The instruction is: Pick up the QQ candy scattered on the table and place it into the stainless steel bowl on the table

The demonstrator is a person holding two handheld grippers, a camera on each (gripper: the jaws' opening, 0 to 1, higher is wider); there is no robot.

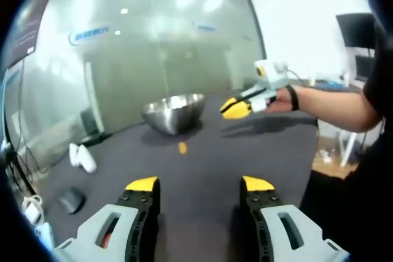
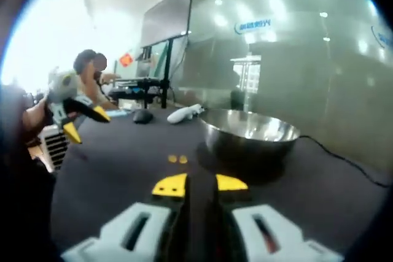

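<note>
My left gripper [image 1: 199, 185], grey with yellow-tipped black jaws, hangs over the dark grey tabletop [image 1: 245, 151] with its jaws spread wide and nothing between them, at the bottom of the left gripper view. Just above centre in that frame sits the round stainless steel bowl [image 1: 174, 112], upright on the table; from this low angle I cannot tell what, if anything, lies inside it. A single small yellow-orange QQ candy [image 1: 182, 148] rests on the tabletop just below the bowl, apart from its wall.

At centre right of the same frame my right gripper [image 1: 236, 108] reaches in from the right edge above the table, held beside the bowl's rim but not touching it, its yellow tips pressed together.

In the right gripper view, that gripper's own jaws [image 2: 199, 183] rise from the bottom centre, drawn nearly shut with only a dark sliver between the yellow tips; whether anything is pinched there is too small to make out. The steel bowl [image 2: 252, 136] stands right of centre, its bright inner wall partly showing, with no contents I can distinguish. Two small yellow candies [image 2: 178, 159] lie side by side on the table, left of the bowl's base. My left gripper [image 2: 83, 118] appears at the left edge, raised above the table with its jaws parted.

Upper centre, a white controller-shaped object [image 2: 184, 113] and a dark computer mouse [image 2: 143, 116] lie on the far side of the table.
</note>
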